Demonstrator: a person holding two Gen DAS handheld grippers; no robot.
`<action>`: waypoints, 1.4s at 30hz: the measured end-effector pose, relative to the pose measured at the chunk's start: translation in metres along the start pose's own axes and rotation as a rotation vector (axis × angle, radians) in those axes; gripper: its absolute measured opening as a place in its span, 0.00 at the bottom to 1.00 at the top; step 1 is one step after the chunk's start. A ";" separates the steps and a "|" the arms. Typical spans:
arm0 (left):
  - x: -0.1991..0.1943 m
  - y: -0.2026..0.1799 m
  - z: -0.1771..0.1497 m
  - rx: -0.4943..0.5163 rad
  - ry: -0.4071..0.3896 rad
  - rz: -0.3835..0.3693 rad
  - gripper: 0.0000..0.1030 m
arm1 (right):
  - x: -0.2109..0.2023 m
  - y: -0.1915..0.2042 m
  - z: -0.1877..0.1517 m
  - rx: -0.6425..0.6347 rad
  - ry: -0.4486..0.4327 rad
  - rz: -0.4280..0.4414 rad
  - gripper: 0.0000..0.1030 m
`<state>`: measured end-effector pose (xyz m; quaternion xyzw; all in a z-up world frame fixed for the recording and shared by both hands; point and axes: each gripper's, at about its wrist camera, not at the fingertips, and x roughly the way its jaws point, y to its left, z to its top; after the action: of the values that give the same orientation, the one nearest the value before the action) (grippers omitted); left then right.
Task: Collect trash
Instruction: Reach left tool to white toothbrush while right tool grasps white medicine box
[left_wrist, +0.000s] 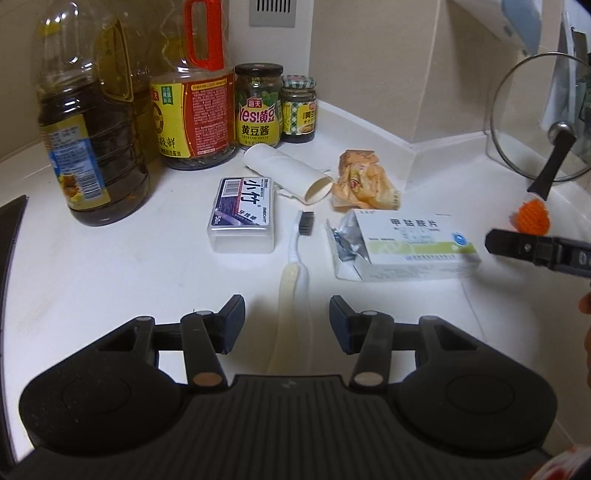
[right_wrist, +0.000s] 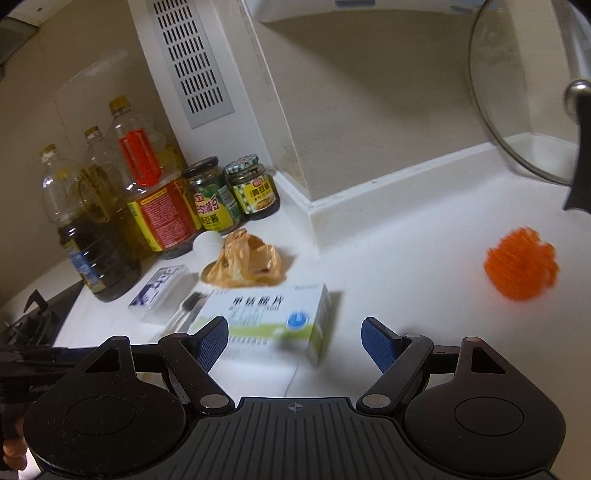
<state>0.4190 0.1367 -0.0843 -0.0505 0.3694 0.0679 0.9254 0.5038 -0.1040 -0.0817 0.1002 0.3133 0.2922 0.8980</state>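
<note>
Both the left gripper (left_wrist: 287, 323) and right gripper (right_wrist: 293, 341) hang spread and empty, so with the toothbrush (left_wrist: 295, 266) touching the box (left_wrist: 406, 247) at nine o'clock, a grab could snag both.

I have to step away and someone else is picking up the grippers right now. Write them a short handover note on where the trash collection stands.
Left gripper: open, empty, the toothbrush handle running between its fingers, untouched.
Right gripper: open, empty, in front of the medicine box.
On the white counter: paper roll core, crumpled orange wrapper, opened medicine box, toothbrush, plastic floss-pick case, orange scrubber ball.
Done: nothing picked up as far as these views show.
Left: every piece of trash; no bin in view.
</note>
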 end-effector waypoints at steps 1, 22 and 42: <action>0.003 0.000 0.001 0.000 0.004 0.001 0.45 | 0.007 -0.001 0.003 -0.002 0.000 0.004 0.77; 0.018 0.009 0.005 0.002 0.028 -0.018 0.43 | 0.060 -0.015 0.019 -0.057 0.136 0.185 0.65; 0.009 0.017 0.002 -0.021 0.020 -0.016 0.42 | 0.039 0.059 -0.008 -0.293 0.232 0.130 0.81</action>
<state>0.4237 0.1548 -0.0897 -0.0640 0.3773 0.0637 0.9217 0.4960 -0.0331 -0.0860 -0.0461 0.3617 0.4018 0.8400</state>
